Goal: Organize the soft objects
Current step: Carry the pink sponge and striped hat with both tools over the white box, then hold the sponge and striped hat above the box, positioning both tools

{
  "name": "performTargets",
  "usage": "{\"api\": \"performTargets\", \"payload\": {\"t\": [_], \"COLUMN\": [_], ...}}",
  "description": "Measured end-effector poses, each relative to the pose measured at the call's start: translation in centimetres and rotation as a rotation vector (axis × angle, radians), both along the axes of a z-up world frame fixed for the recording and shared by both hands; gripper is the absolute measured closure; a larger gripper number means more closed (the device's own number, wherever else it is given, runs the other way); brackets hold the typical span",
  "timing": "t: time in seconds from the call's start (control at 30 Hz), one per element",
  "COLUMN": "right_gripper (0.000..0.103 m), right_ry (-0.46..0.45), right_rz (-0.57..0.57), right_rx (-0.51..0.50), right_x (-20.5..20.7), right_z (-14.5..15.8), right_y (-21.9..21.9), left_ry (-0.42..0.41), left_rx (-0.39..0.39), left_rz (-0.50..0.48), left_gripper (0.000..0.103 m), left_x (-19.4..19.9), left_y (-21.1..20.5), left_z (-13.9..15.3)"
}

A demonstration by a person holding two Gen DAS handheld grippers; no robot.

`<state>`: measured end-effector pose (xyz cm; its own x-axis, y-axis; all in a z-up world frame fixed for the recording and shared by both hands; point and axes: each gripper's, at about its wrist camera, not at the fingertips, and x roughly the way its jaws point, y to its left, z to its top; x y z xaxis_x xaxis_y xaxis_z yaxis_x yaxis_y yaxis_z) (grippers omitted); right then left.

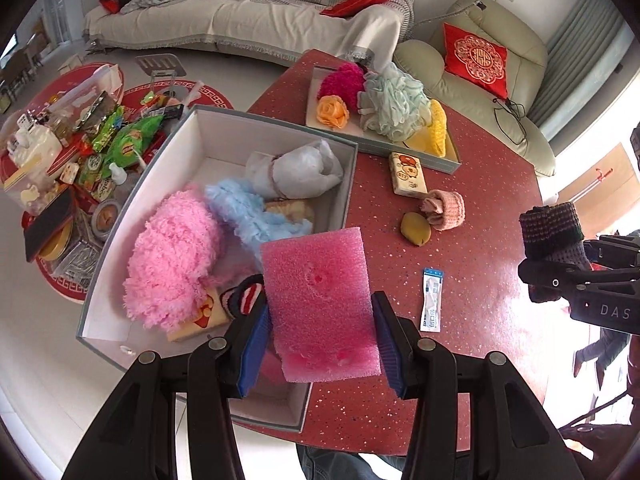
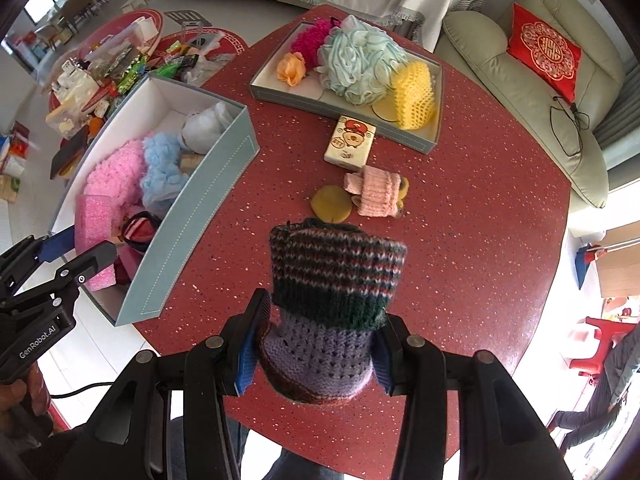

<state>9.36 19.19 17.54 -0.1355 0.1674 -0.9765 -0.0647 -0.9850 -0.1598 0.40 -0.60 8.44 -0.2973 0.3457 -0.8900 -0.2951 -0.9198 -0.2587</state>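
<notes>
Box (image 1: 352, 184) part filled; left tool (image 1: 320, 344) clamped on sponge (image 1: 320, 304), right tool (image 2: 316, 350) on knit (image 2: 332, 304); tissues (image 2: 351, 142), sock (image 2: 378, 193), pad (image 2: 331, 204), sachet (image 1: 432, 300) left on bench (image 2: 460, 220).

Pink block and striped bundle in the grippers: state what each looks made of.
Pink block: looks like open-cell foam, matte, with a pitted, porous face dented near the middle. Striped bundle: knitted yarn, probably wool or acrylic, with visible stitch rows and a ribbed dark cuff over lilac openwork.

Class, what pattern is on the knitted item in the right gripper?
Thin multicoloured stripes above plain lilac knit; right wrist view.
</notes>
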Motion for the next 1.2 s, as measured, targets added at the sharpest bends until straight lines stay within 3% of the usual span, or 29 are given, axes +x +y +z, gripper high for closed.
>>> {"api": "performTargets", "payload": {"t": [0.37,0.53,0.8,1.2], "right_gripper": [0.053,0.053,0.053,0.053], "right_ry": [-0.031,-0.051,-0.069,-0.076], "right_rz": [0.191,0.266,0.317,0.295], "right_rx": [-0.057,-0.075,-0.098,-0.126], "right_x": [-4.5,-5.6,-6.2,-6.2], "right_z": [-0.9,-1.7,-2.6,-3.1], "right_y": [-7.7,-10.8,-13.5,-13.7], "left_ry": [-0.013,-0.035,-0.056,-0.066], "left_rx": [-0.095,-0.097,-0.124,-0.146], "left_rz": [0.221,0.281,0.306,0.291], "left_gripper": [0.052,0.052,0.052,0.052], "left_x": [-0.5,-0.3,-0.4,-0.4], "left_y": [-6.4,-8.1,-8.5,-8.0], "left_z": [-0.7,-1.5,-2.5,-2.8]}}
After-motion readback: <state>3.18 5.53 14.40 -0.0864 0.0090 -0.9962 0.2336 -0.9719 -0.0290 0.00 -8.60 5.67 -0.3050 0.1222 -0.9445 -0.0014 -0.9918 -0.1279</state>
